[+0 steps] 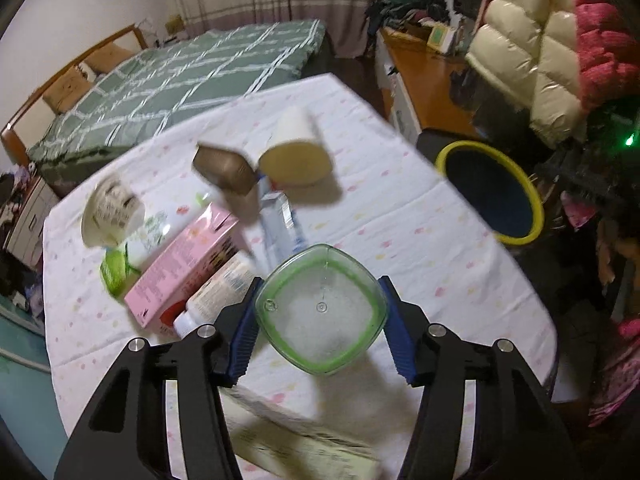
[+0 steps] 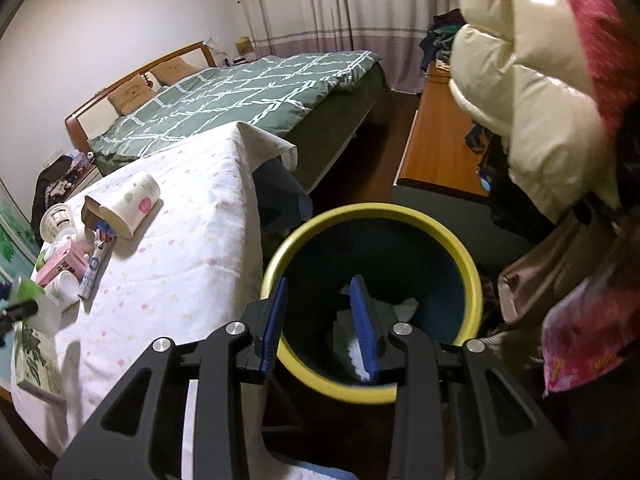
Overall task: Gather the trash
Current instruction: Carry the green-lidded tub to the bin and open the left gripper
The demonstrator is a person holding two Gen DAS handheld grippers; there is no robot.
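My left gripper [image 1: 320, 312] is shut on a clear plastic cup with a green rim [image 1: 322, 308], held above the white tablecloth [image 1: 400, 216]. Beyond it on the table lie a paper cup [image 1: 296, 148], a brown carton [image 1: 224, 168], a toothpaste tube [image 1: 280, 224], a pink box [image 1: 188, 268], a white bottle [image 1: 216, 296] and a printed paper cup [image 1: 112, 212]. My right gripper [image 2: 320, 320] is open and empty, held over the yellow-rimmed bin [image 2: 372, 224], which holds crumpled white and grey trash [image 2: 404, 308]. The bin also shows in the left wrist view [image 1: 536, 200].
The bin stands on the floor at the table's right edge. A bed [image 2: 240, 100] lies behind the table. A wooden cabinet [image 2: 440, 148] and hanging jackets [image 2: 540, 80] are to the right. A flat printed box [image 1: 304, 444] lies near the table's front edge.
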